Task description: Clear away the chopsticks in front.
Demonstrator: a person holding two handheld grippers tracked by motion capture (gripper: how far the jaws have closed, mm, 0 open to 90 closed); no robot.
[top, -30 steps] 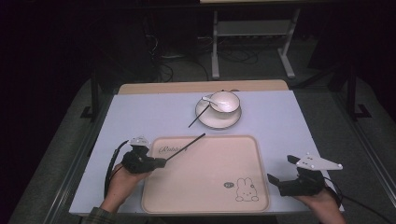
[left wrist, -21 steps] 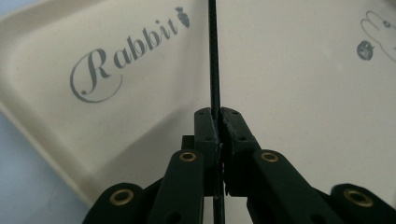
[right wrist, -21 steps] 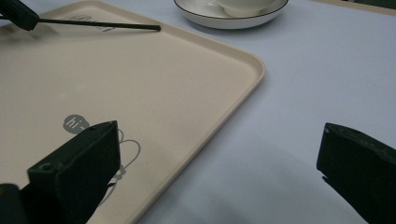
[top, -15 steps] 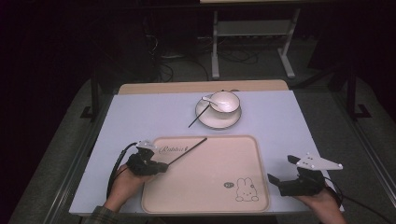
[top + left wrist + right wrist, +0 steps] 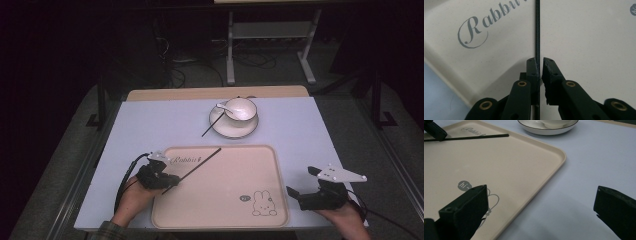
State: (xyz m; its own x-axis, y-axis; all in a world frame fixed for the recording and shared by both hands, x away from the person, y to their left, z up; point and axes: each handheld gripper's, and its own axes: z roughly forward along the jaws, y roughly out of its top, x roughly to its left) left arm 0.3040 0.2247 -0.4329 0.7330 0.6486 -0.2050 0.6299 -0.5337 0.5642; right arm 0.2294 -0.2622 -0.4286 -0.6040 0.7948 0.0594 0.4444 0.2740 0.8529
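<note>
Left tool (image 5: 167,184): pinching one black chopstick (image 5: 197,165) over the tray (image 5: 260,160).
Right tool (image 5: 295,194): spread, idle, right of tray.
Remaining: second chopstick (image 5: 210,127) leans on saucer (image 5: 220,131).

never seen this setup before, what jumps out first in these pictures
The big beige plastic tray with a rabbit drawing lies at the table's near edge. Over its left part, the left gripper is closed on a thin black chopstick, with a small gap showing beside one jaw. Behind the tray, a white cup on a saucer stands with a second black stick leaning on its rim.
</note>
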